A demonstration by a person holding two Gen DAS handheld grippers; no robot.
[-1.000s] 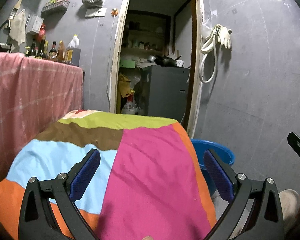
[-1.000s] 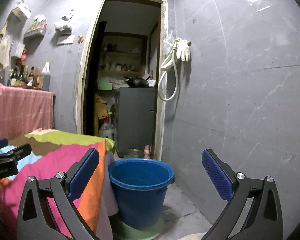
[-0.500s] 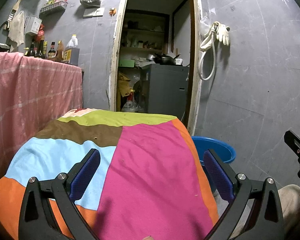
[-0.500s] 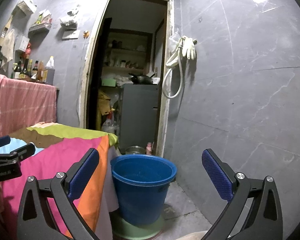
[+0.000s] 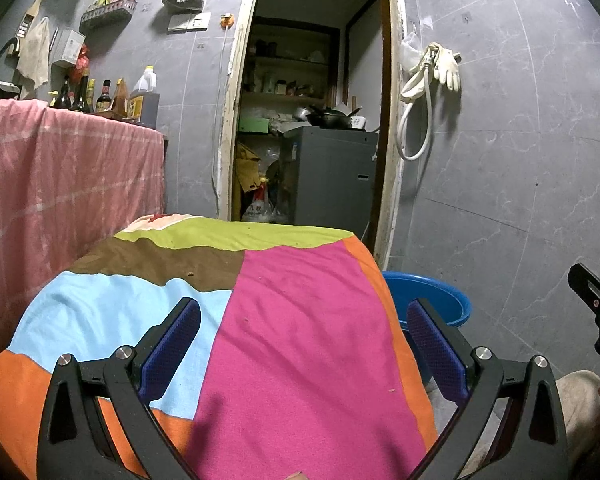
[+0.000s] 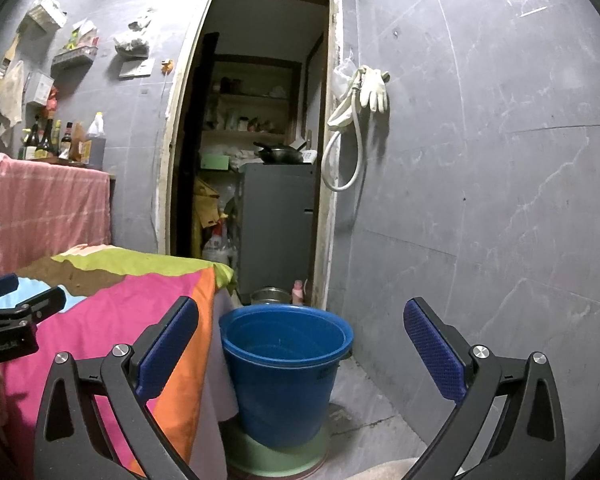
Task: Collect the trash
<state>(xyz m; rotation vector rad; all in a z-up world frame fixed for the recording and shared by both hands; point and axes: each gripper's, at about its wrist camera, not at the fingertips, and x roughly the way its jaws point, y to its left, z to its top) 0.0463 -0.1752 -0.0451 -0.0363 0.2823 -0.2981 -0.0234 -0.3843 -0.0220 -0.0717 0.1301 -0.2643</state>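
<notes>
A blue bucket [image 6: 286, 364] stands on the floor just right of a table draped in a patchwork cloth [image 5: 284, 332]; in the left wrist view its rim [image 5: 428, 296] peeks past the cloth's edge. My left gripper [image 5: 302, 332] hovers open over the pink patch with nothing between its fingers. My right gripper [image 6: 300, 332] is open too, held in front of the bucket and a little above it. Each gripper shows at the edge of the other's view. I see no loose trash on the cloth.
A pink cloth [image 5: 60, 184] hangs at the left, with bottles [image 5: 100, 96] on the counter behind it. An open doorway [image 6: 260, 168] leads to a cluttered store room with a grey cabinet [image 6: 276, 224]. Gloves and a hose [image 6: 360, 112] hang on the grey wall.
Both views have tilted slightly upward and drifted a little; the bucket sits lower in the right wrist view. Both grippers stay open and empty.
</notes>
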